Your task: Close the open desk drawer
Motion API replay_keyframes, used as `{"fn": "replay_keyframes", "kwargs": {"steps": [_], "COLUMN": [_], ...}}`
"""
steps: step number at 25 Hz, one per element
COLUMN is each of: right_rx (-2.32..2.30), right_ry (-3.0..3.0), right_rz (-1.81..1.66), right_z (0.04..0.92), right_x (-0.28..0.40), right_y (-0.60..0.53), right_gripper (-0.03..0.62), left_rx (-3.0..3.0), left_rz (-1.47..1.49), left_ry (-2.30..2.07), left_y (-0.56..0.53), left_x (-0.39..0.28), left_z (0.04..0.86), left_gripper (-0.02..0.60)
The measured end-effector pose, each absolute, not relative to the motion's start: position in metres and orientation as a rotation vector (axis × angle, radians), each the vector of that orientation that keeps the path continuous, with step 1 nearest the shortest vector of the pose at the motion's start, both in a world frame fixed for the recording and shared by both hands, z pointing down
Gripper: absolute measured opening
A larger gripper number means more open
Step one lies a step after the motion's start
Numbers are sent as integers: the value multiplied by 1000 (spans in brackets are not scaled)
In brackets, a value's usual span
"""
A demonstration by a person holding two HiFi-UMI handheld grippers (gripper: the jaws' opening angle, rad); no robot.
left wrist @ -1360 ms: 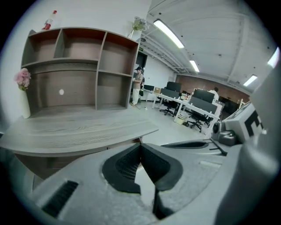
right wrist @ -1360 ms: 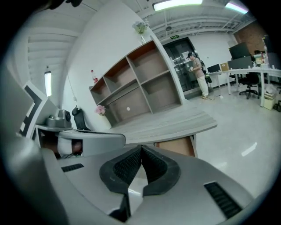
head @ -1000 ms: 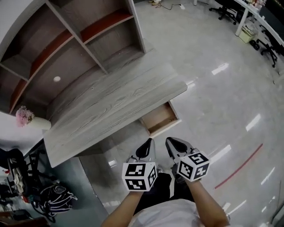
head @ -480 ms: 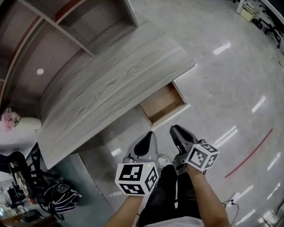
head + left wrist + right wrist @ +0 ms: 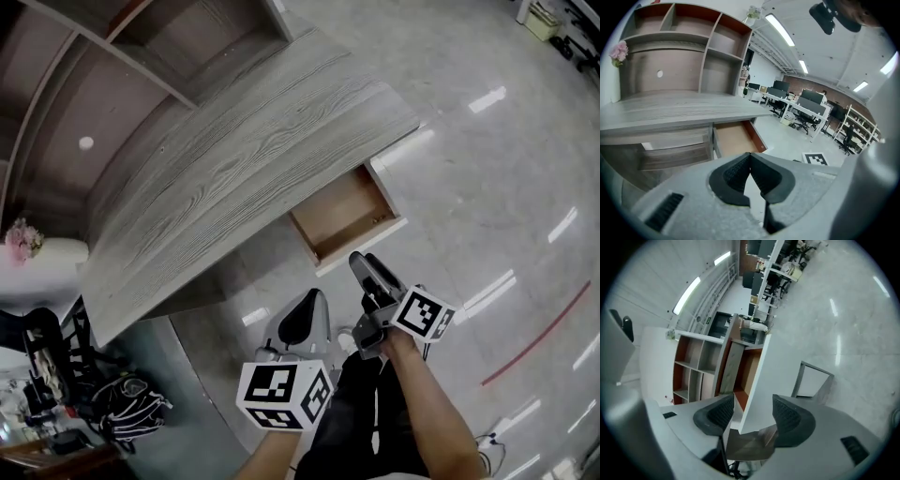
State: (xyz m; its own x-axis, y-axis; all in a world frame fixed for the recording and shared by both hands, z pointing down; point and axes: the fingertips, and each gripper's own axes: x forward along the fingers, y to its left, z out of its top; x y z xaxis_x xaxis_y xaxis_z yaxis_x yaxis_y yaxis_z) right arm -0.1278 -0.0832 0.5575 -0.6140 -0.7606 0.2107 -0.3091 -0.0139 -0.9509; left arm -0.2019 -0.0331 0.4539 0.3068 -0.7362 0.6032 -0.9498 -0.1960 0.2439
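Drawer (image 5: 345,214) open just ahead, both grippers lowered toward it.
My right gripper (image 5: 367,267) has rolled and its jaws are opening, the drawer's white front lined up in their gap, untouched; my left gripper (image 5: 309,309), jaws together, hangs beside. Pushing can start.

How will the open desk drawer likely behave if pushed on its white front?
The drawer looks empty, so probably light. Its board panels look stiff, so the front should not flex. It sits straight under the desk, so it should likely slide in, not tip.
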Motion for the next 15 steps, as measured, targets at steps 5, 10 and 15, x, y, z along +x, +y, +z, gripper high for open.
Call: {"fn": "replay_keyframes", "kwargs": {"steps": [5,10,15], "right_rx": [-1046,-1050,-1038], "right_ry": [1828,1705,1707], "right_rz": [-1677,-1747,-1793], "right_z": [571,589,597], "right_x": [-133,-128,-133], "right_y": [-101,-106,-107], "right_gripper": [239,258,261], "left_rx": [1955,1946,1929], "left_rz": [480,489,486], "left_ry": [-1547,-1565,-1576], "left_y": [-31,-29,-27], "left_x": [-205,-202,-204], "left_z": [459,464,466], "left_gripper": [2,2,2]}}
